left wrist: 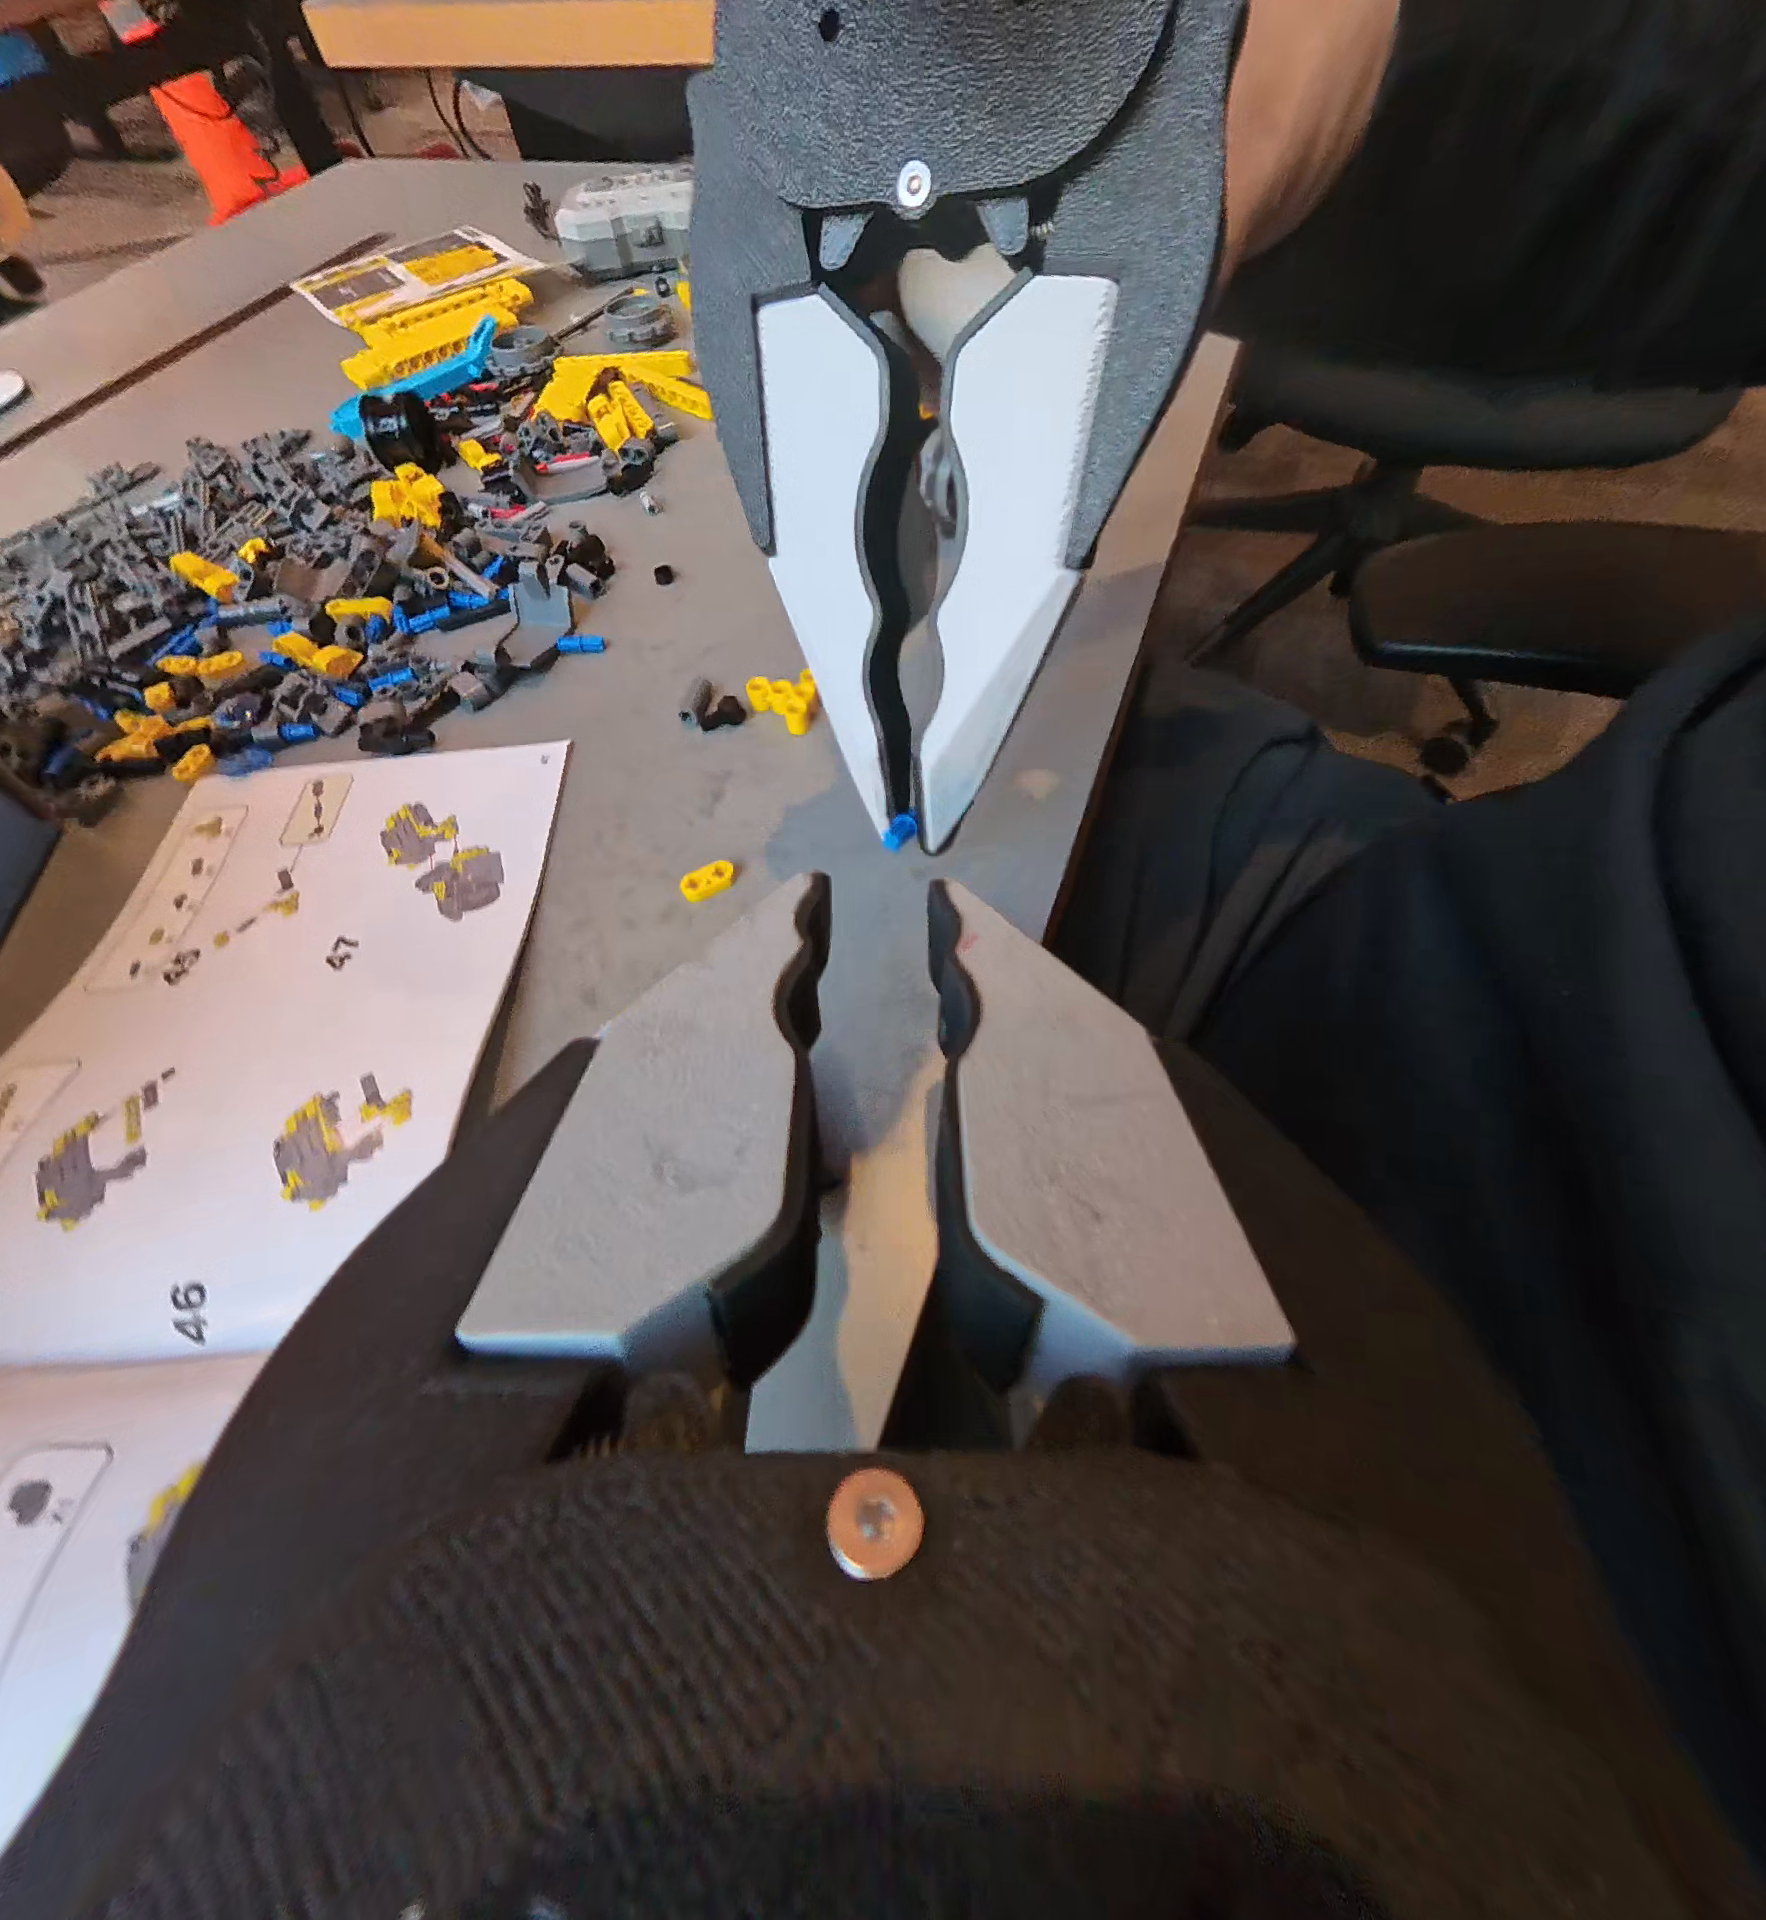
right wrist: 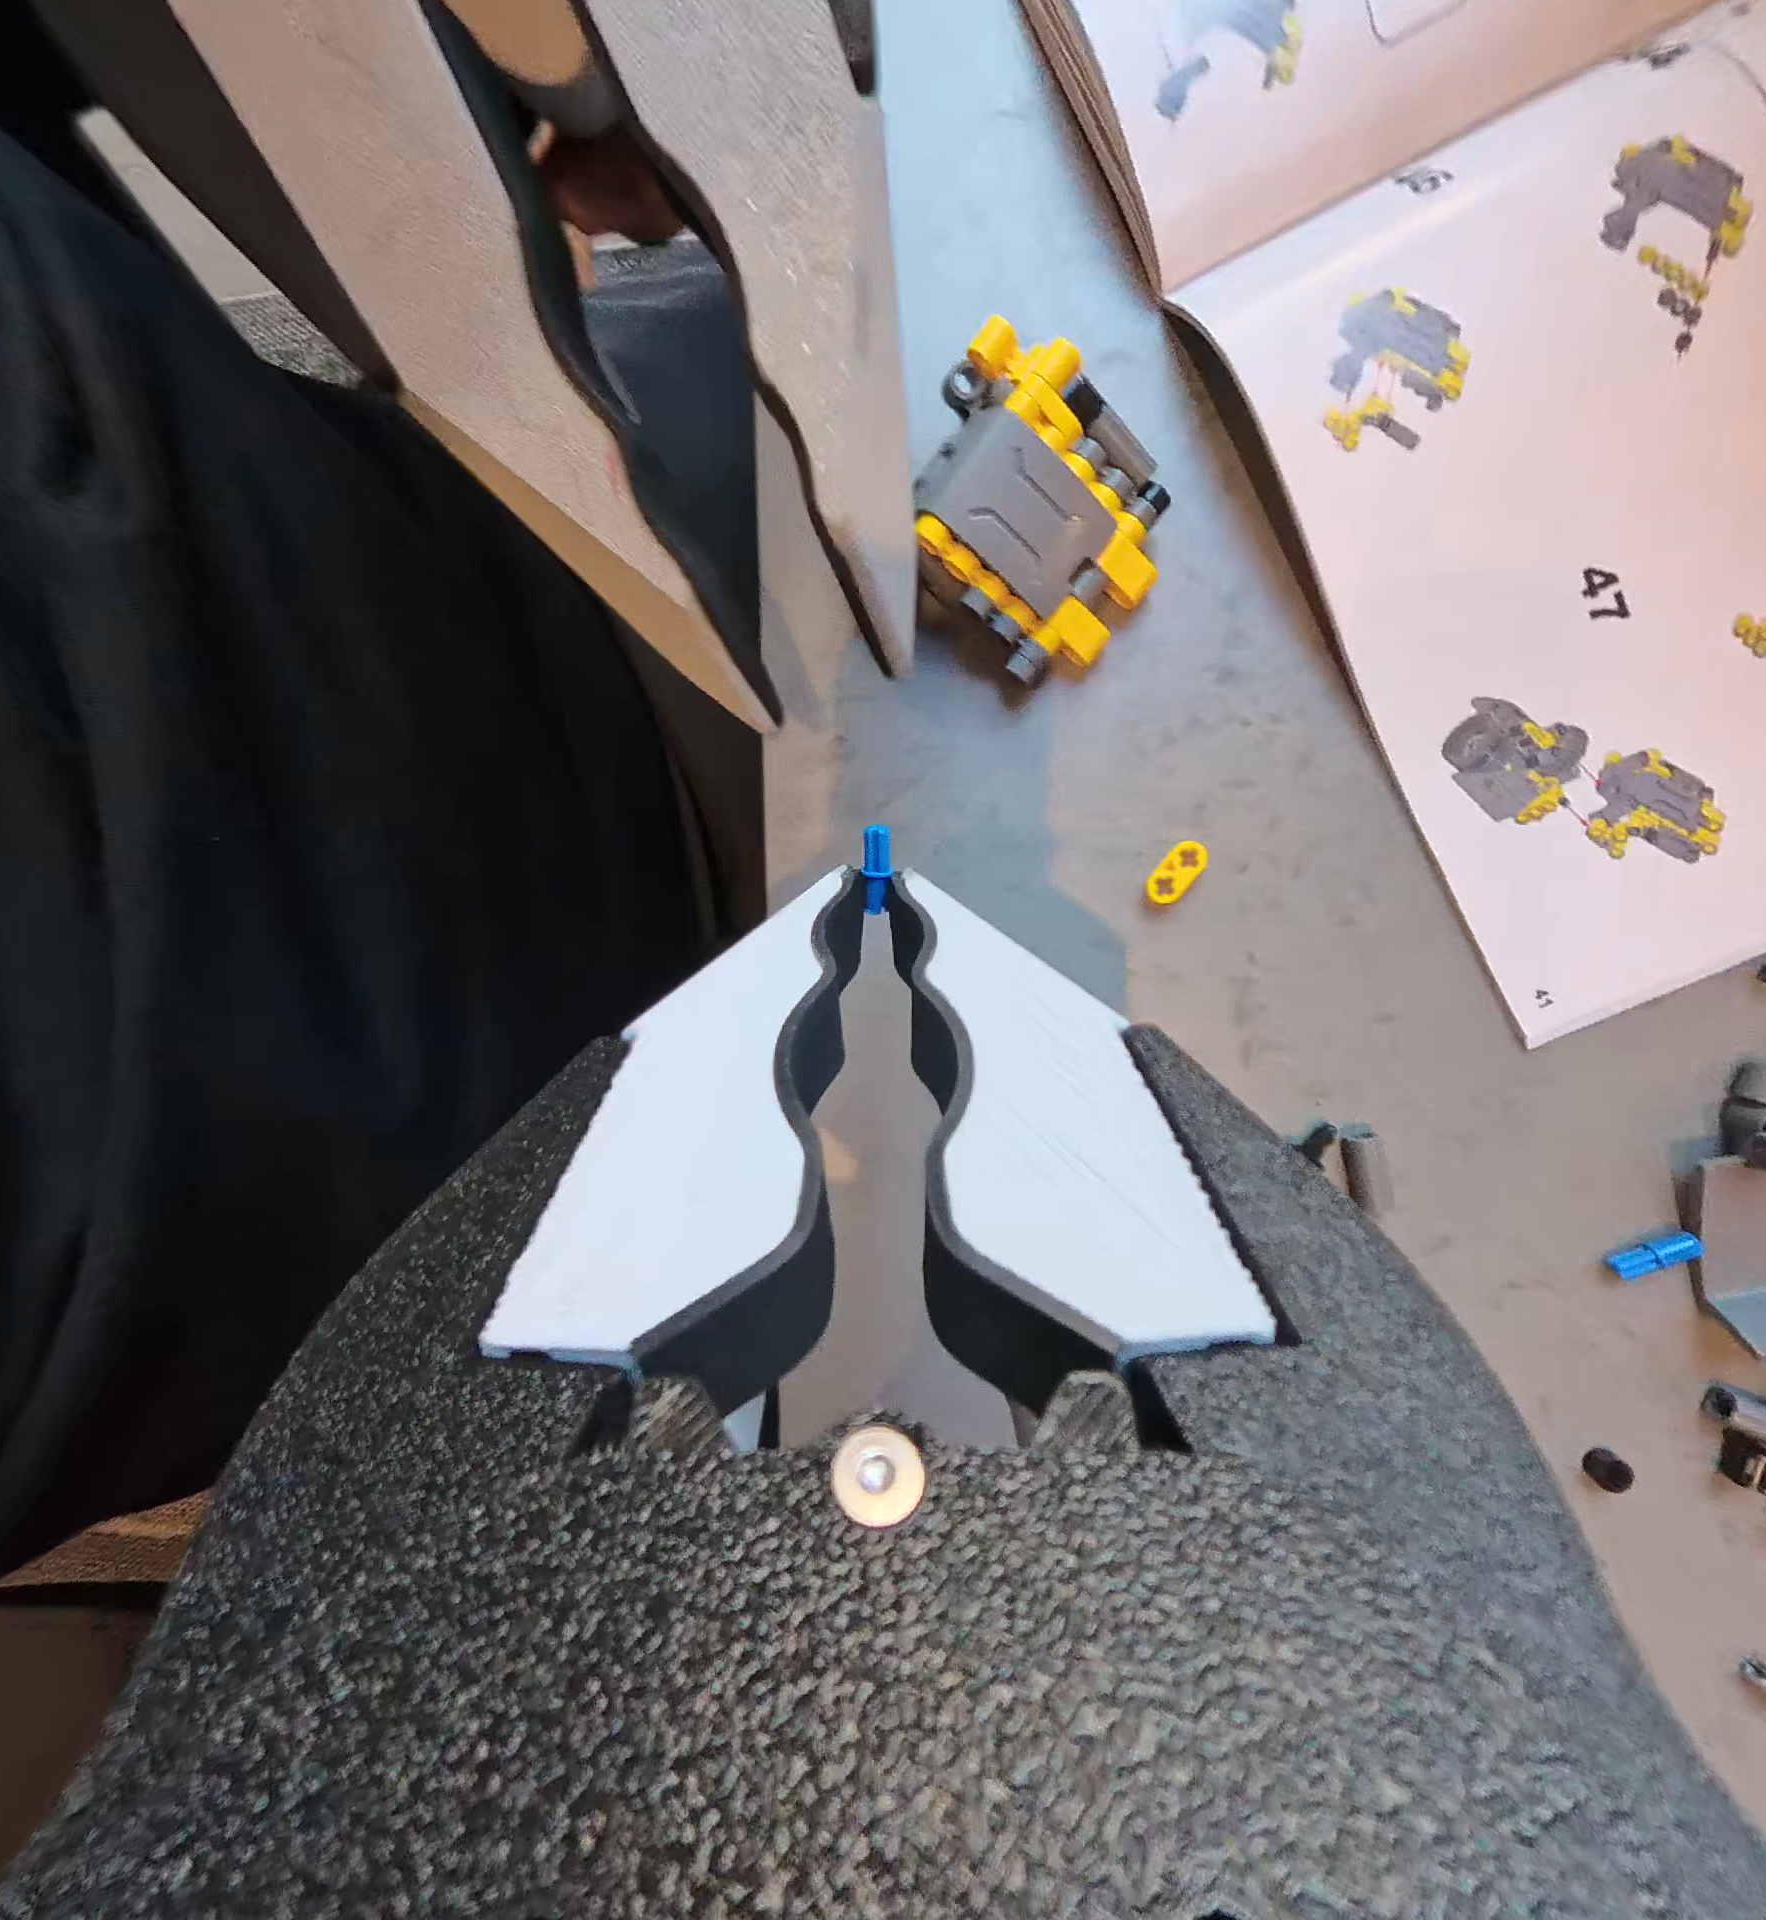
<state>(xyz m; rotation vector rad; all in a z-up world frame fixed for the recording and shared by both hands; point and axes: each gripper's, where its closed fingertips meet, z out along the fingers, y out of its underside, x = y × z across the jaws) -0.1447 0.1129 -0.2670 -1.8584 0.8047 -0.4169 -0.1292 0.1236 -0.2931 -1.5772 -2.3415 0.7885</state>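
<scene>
- A small blue pin (right wrist: pixel 875 868) is pinched right at the very tips of the right gripper (right wrist: pixel 874 883), so that one is clamped on it; about half of the pin is left sticking out past the fingertips.
- The pin's long axis is lined up with the fingers, pointing straight ahead out of the right gripper.
- In the left wrist view the same blue pin (left wrist: pixel 900 831) is seen at the tip of the right gripper (left wrist: pixel 910 826), which is coming in from the far side, tips aimed toward the left gripper (left wrist: pixel 877 899).
- The left gripper is spread a bit, nothing held, with bare grey table (left wrist: pixel 650 831) visible through the gap. The two pairs of tips are facing each other nose to nose, close but not touching, and the pin end sits just beyond the left gap, roughly on its centre line.
- A small yellow two-hole link (right wrist: pixel 1177 871) is lying flat on the table just beside the pin tip, to the right in the right wrist view.
- A grey and yellow sub-assembly (right wrist: pixel 1040 509) is parked a bit farther on, beside the left gripper's fingers.
- An open instruction booklet (left wrist: pixel 235 1039) and a big pile of loose parts (left wrist: pixel 235 603) are spread well off to the side.
</scene>
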